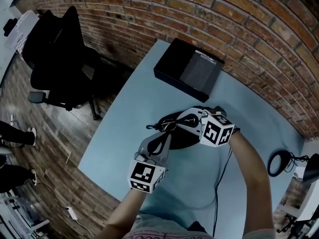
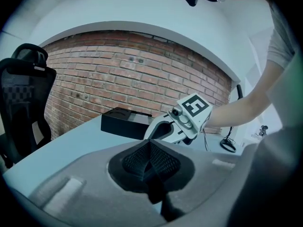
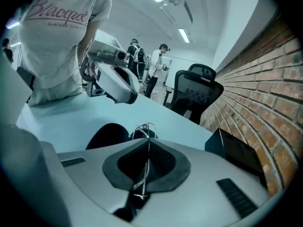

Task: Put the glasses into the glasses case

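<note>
- Nearest to us, the left gripper (image 2: 150, 157) has its fingers pressed fully together. In the left gripper view we see nothing between them.
- In the head view these fingers point away from the person and their tips lie over the near edge of the glasses case (image 1: 183, 139).
- The glasses case is a dark oval and lies on the light blue table (image 1: 124, 138), about in its middle.
- The right gripper (image 3: 146, 161) is above the far right part of the case, and its fingers point to the left.
- Its fingers are closed on the glasses (image 3: 145, 135), which have a thin wire frame. The frame stands out in front of the fingertips, above the case and not inside it.
- A dark cable (image 1: 218, 183) runs over the table on the right side.
- Farther away, a black box (image 1: 188, 68) lies near the far edge of the table, well apart from the case.
- Behind the table stands a brick wall (image 1: 224, 19).
</note>
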A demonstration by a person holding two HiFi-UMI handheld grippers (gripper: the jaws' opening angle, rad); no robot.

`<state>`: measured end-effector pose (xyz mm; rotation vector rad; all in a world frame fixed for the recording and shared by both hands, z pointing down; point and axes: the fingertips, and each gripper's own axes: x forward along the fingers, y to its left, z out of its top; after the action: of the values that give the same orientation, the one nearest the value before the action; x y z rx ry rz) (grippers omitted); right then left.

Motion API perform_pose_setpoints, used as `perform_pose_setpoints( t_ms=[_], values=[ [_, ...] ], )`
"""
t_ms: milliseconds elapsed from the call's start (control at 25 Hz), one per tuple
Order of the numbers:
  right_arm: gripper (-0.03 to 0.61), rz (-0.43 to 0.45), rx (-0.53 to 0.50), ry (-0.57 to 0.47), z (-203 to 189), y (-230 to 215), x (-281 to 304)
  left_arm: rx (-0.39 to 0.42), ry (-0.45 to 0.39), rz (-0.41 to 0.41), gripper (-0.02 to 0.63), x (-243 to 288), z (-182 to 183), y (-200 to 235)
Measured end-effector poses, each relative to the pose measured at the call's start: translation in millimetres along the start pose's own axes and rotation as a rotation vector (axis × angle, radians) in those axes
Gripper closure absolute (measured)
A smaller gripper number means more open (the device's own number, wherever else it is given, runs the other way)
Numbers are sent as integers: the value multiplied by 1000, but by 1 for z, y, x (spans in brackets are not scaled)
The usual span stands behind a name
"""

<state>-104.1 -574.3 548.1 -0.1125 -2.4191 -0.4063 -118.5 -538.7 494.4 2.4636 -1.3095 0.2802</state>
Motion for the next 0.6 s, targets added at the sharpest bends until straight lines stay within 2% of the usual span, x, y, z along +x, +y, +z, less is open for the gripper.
perform_pose_setpoints(
  t_ms=[240, 600],
  values=[
    [566, 75, -43, 9, -18, -3, 11, -54, 0, 13, 609, 14, -5, 9],
    [564, 79, -54, 4, -27, -1, 27, -64, 18, 40, 609, 18, -18, 22]
  ],
)
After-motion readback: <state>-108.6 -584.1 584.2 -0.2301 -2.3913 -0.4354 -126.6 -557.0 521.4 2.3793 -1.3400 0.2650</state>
